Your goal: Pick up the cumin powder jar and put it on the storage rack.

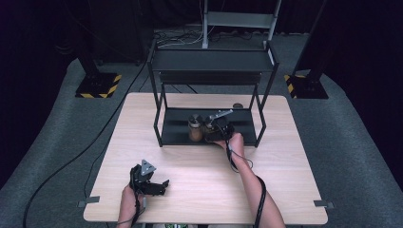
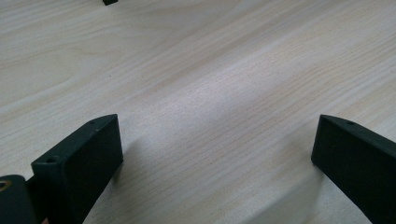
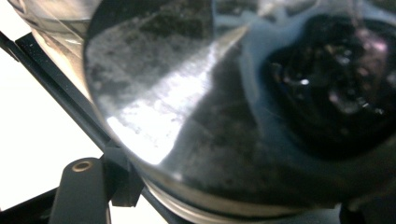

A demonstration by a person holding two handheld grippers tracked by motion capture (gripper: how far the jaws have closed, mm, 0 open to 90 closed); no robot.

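Observation:
A black two-level shelf rack (image 1: pixel 209 61) stands at the back of the wooden table (image 1: pixel 285 190). On its lower shelf are two glass jars with dark lids: a jar of brown contents (image 1: pixel 194 129) and, right of it, a second jar (image 1: pixel 208 124). My right gripper (image 1: pixel 217 129) reaches in at that second jar. In the right gripper view the jar (image 3: pixel 210 116) looms very close and hides the pads, so I cannot see whether they press on it. My left gripper (image 1: pixel 162 183) rests low over the table at the front left, jaws wide apart (image 2: pixel 217 126) with bare wood between them.
The rack's posts and upper shelf close in the lower shelf from above and at the sides. A small brown round thing (image 1: pixel 237 105) sits behind the rack's lower shelf. Cables trail from both grippers. Beyond the table are grey carpet and stand bases (image 1: pixel 97 85).

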